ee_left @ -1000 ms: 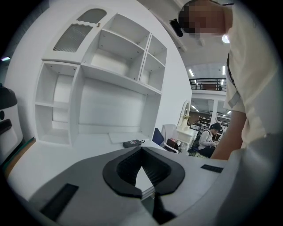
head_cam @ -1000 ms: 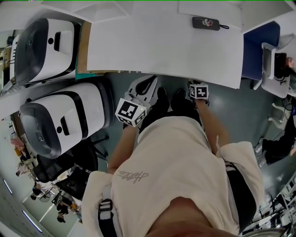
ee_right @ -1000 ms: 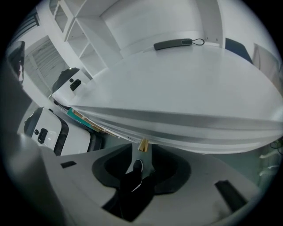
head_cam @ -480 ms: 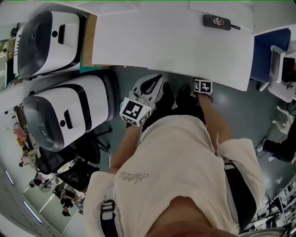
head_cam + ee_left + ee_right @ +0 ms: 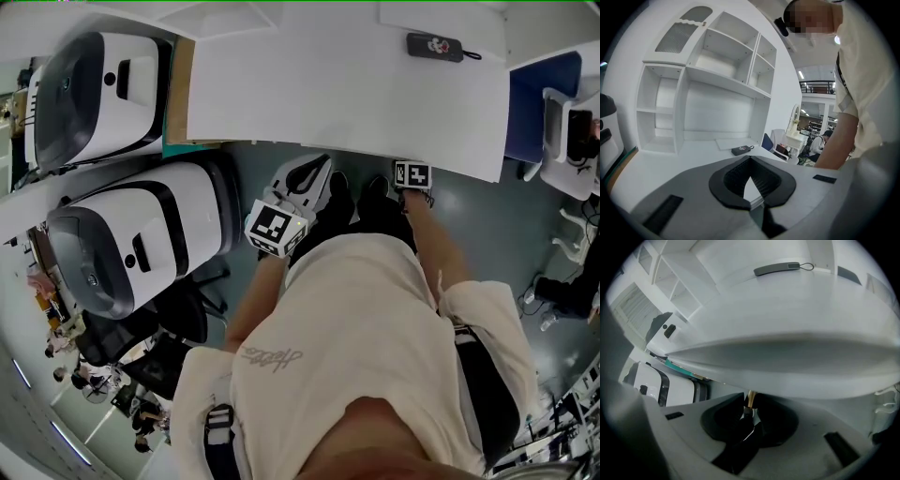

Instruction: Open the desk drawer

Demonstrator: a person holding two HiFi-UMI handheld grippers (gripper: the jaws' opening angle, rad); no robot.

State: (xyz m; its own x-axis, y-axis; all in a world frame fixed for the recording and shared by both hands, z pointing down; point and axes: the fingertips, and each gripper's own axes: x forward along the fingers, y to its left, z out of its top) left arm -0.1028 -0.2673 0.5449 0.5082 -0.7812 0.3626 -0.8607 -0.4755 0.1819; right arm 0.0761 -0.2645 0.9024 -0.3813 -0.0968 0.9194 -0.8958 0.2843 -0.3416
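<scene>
Right gripper view has the right gripper (image 5: 749,409) tucked under the white desk's (image 5: 797,352) front edge, where the drawer sits, its jaws just closed onto the brass drawer knob (image 5: 751,398), apparently to pull, while the left gripper (image 5: 750,161) hangs idle, jaws together, empty.

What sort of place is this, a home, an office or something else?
Probably a big indoor lab or workshop, not a home: a white desk with empty shelves stands beside large white machines, and an open hall with a railed gallery lies behind.
</scene>
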